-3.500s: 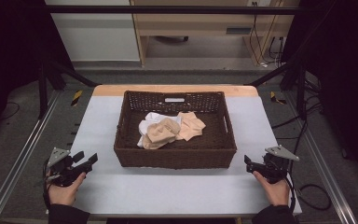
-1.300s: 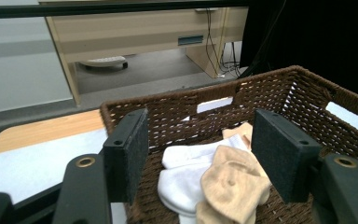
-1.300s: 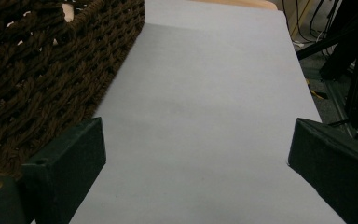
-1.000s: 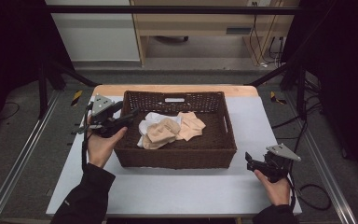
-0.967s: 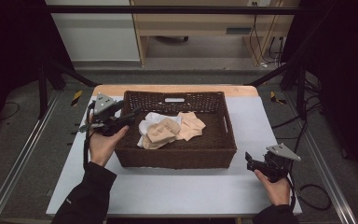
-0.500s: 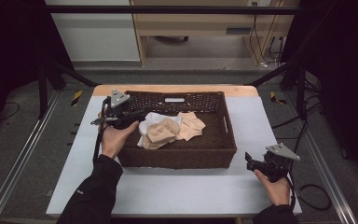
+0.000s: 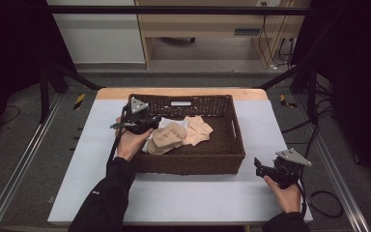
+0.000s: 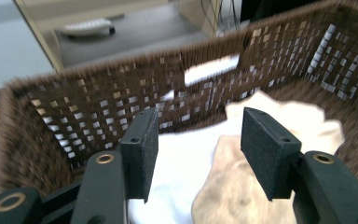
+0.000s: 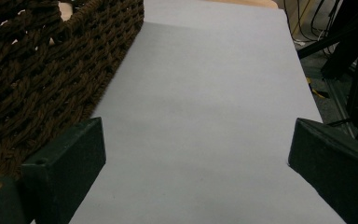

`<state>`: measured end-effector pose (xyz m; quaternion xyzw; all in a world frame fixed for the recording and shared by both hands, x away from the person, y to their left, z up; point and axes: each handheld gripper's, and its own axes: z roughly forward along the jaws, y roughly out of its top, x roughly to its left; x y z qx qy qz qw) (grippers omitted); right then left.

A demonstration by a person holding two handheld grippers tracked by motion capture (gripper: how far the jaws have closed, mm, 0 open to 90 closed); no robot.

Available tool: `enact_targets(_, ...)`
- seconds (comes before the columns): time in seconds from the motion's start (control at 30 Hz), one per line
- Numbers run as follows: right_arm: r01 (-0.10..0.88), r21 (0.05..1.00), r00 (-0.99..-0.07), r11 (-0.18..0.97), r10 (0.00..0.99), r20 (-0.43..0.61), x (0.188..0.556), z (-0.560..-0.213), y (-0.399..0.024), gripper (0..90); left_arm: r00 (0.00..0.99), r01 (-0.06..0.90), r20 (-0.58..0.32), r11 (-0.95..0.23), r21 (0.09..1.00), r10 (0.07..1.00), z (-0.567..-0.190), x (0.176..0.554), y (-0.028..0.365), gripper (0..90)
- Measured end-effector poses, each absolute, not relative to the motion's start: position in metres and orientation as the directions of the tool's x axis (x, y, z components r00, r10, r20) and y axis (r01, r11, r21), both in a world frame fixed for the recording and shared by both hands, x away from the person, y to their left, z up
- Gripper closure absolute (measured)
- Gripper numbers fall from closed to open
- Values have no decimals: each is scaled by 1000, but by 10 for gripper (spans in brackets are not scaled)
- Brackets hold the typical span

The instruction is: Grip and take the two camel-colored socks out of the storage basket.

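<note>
Dark room all round, black frame rails at the sides, pale wooden furniture beyond the far edge. White table surface (image 7: 183, 198) lit from above, wood strip along its far edge.

Left side: person's left hand (image 7: 131, 143), dark sleeve, reaches in from the near edge over the left wall of the brown wicker basket (image 7: 193, 163). Left gripper (image 7: 150, 122) sits just inside the basket's far-left corner, grey plate on top. Jaws parted, nothing between them; pads (image 8: 142, 154) hang above the cloths.

Centre: basket stands at the middle of the surface, toward the far edge. Inside, a white cloth (image 7: 168, 123) at the left, a tan cloth (image 7: 166, 137) bunched beside it, a peach cloth (image 7: 198, 130) to the right, all touching.

Right side: right hand (image 7: 286, 195) rests near the near-right corner of the surface. Right gripper (image 7: 261, 166) lies low, near the basket's near-right corner, jaws spread wide, bare surface between them.
</note>
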<state>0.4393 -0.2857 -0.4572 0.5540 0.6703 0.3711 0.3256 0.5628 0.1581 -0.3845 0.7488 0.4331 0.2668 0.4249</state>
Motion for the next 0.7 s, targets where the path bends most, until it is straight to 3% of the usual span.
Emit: enact_targets(0.7, 509, 852, -186, 125, 982, -33, 440, -459, -283, 42, 503, 535, 41, -348, 770, 864, -417, 571, 149, 481)
